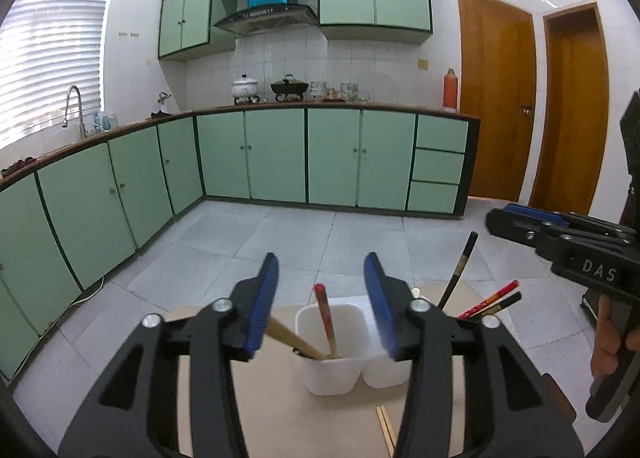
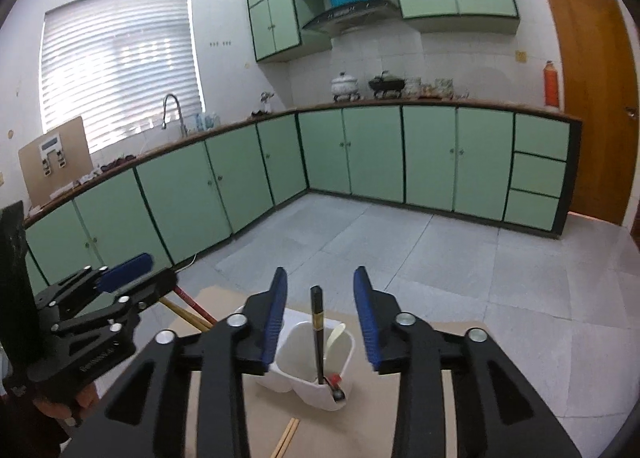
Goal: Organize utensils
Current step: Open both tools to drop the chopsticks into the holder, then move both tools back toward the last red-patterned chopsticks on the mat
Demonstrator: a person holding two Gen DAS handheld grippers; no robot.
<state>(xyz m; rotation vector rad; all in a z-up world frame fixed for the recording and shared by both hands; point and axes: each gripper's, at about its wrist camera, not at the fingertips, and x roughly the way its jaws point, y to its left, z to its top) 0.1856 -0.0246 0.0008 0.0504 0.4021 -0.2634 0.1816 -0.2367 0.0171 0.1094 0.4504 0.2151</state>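
The left gripper hangs just above a white holder on a tan board. Its blue fingers stand apart with nothing between them. Two chopsticks lean in the cup below it: a pale wooden one and a red-tipped one.

Only the left wrist view shows what pokes out past the gripper's right side: a dark chopstick standing up, and a red one with a dark one lying low. It also shows the right gripper off at the right edge, held by a hand.

The right wrist view shows the left gripper at the left edge, with red and wooden sticks under it. In the middle, the right gripper has its blue fingers apart, not touching anything. Between them, lower down, a black chopstick stands in the holder. Only this view shows a white spoon leaning beside that chopstick, and something red and dark at the cup's bottom; I cannot tell what. Two pale sticks lie on the board in front.
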